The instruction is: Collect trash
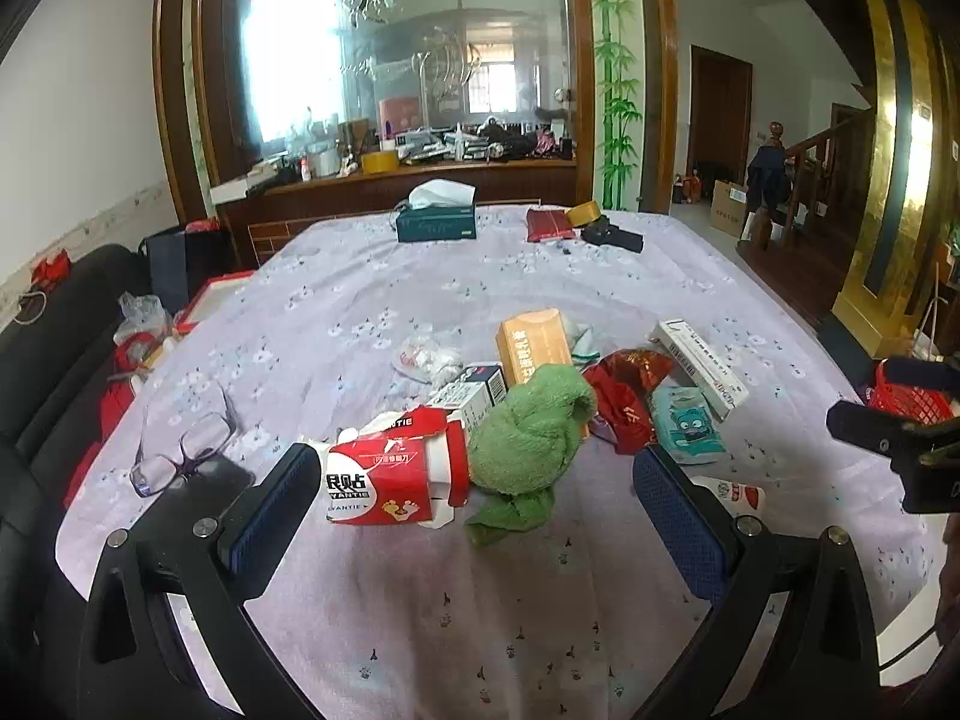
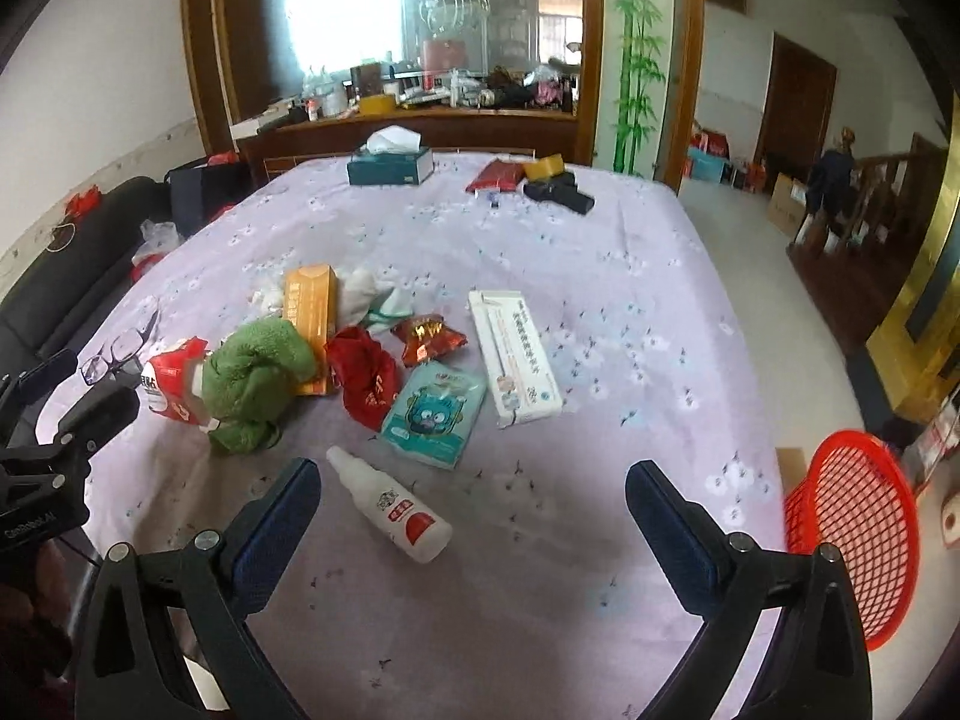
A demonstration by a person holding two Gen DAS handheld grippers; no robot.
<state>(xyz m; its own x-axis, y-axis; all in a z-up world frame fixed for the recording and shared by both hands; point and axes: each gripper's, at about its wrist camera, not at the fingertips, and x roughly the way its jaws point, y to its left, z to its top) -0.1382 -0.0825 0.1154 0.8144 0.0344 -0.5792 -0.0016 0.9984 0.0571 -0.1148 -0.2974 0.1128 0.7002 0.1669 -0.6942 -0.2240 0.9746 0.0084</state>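
A pile of trash lies mid-table: a torn red-and-white box [image 1: 390, 477] [image 2: 171, 387], a green cloth [image 1: 531, 438] [image 2: 255, 381], an orange box [image 1: 534, 345] [image 2: 312, 330], a red wrapper [image 1: 627, 396] [image 2: 366, 381], a teal packet [image 1: 687, 426] [image 2: 435, 414], a long white box [image 1: 699, 366] [image 2: 516, 354] and a white bottle [image 2: 390, 504]. My left gripper [image 1: 480, 516] is open above the near table edge, just short of the torn box and green cloth. My right gripper [image 2: 471, 522] is open, the bottle lying beside its left finger. A red mesh basket [image 2: 852, 534] [image 1: 912, 399] hangs off the table's right side.
Eyeglasses [image 1: 180, 456] [image 2: 117, 354] lie at the left table edge. A tissue box [image 1: 437, 219] [image 2: 390, 162], a red pouch [image 1: 549, 222] and black items [image 2: 558, 192] sit at the far end. A black sofa [image 1: 54, 324] stands at the left.
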